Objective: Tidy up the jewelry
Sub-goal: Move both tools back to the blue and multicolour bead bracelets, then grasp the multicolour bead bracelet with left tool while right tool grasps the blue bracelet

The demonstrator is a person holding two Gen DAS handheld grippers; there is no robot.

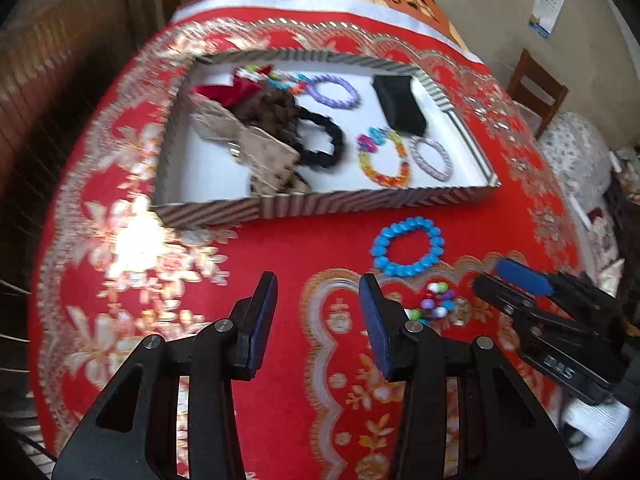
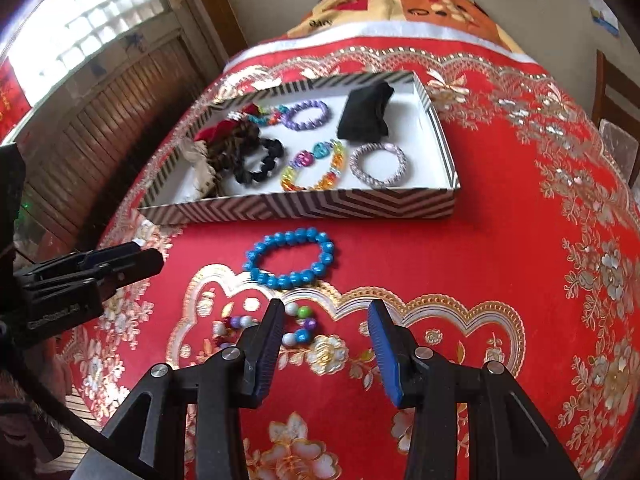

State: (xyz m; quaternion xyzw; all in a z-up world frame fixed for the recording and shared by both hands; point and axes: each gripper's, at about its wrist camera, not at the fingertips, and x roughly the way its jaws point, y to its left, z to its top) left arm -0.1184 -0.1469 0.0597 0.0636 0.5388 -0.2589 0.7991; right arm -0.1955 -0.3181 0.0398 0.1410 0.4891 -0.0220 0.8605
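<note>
A blue bead bracelet [image 1: 407, 249] lies on the red cloth in front of the striped tray [image 1: 280, 204]; it also shows in the right wrist view [image 2: 290, 258]. A small multicoloured bead bracelet [image 1: 436, 306] lies nearer, partly hidden behind my right gripper's left finger in the right wrist view [image 2: 298, 322]. The tray [image 2: 320, 204] holds several bracelets, scrunchies and a black pouch [image 2: 366, 112]. My left gripper [image 1: 318, 284] is open and empty above the cloth. My right gripper [image 2: 326, 312] is open and empty, just short of the blue bracelet.
The table has a red floral cloth [image 2: 520, 240]. A wooden chair [image 1: 536, 88] stands at the far right. A wood-panelled wall and window [image 2: 100, 40] are on the left. The right gripper shows at the right of the left wrist view [image 1: 508, 280].
</note>
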